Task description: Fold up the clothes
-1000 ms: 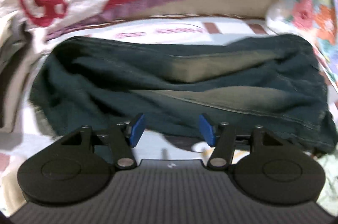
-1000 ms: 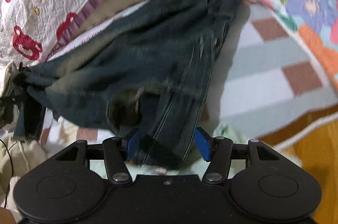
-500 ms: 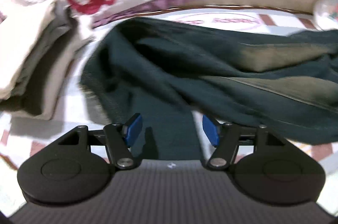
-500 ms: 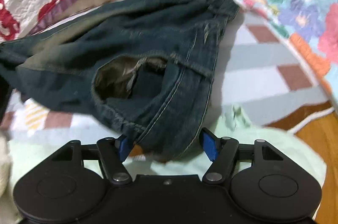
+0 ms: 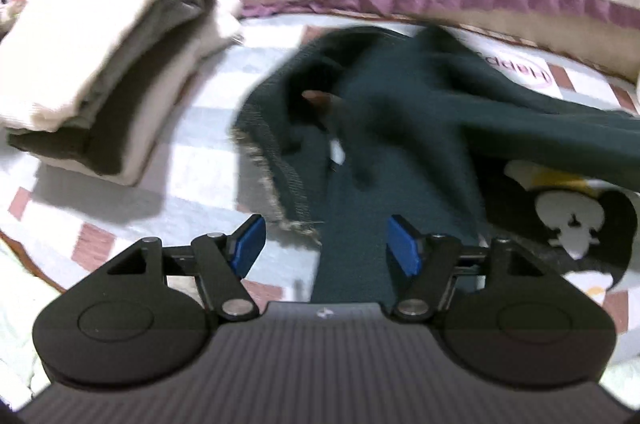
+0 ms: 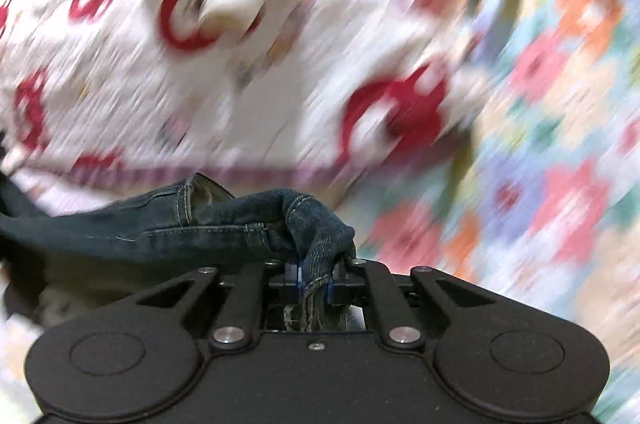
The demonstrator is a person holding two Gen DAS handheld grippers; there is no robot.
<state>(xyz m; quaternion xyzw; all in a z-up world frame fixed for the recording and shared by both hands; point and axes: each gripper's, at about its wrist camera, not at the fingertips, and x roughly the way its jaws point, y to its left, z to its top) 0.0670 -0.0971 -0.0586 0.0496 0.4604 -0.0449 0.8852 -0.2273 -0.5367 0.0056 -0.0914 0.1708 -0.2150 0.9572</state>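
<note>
Between the spread pads of the left gripper (image 5: 325,250), jeans (image 5: 384,127) run near-left to far-right, frayed hem nearest. Right gripper (image 6: 314,282), open 0.5 s ago, now pinches their seam.

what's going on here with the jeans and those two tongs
A person is folding a pair of dark jeans on a patterned bed cover. The right tongs are shut on a bunched edge of the denim and appear to be lifting it; that view is badly blurred. The left tongs are open, with a frayed leg hem lying between the fingers, not gripped. A stack of folded cream and grey clothes sits to the left.
</note>
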